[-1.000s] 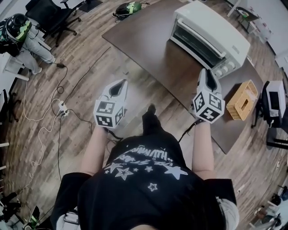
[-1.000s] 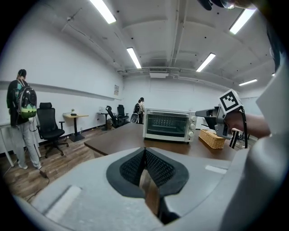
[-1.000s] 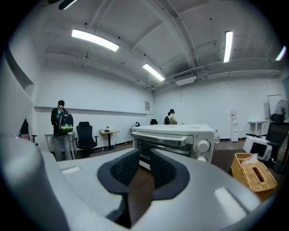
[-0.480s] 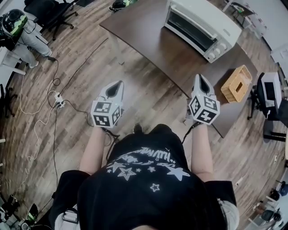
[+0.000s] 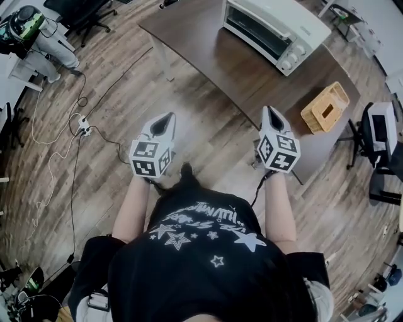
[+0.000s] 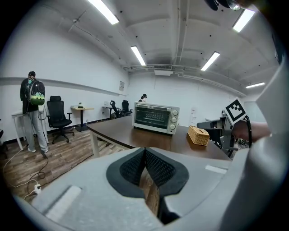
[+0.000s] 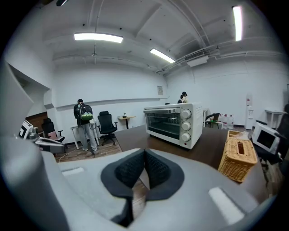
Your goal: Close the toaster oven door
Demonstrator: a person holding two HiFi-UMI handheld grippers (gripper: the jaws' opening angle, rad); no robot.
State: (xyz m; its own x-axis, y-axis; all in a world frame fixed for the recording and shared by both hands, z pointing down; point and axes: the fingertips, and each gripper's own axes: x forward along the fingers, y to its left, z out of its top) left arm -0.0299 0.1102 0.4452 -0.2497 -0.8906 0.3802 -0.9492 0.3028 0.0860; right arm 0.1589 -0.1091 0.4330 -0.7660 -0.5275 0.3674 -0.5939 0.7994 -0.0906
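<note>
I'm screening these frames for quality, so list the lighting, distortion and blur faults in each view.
Head view: strong fisheye, floor planks curve; even light, no glare on the toaster oven. Left gripper view: dark round vignette, ceiling lights blown white, left gripper soft up close. Right gripper view: same vignette and blown lights; right gripper soft, wicker box sharp.

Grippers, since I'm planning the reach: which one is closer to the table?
The right gripper, at the table's near edge; the left gripper hangs over the wooden floor, farther from it.
</note>
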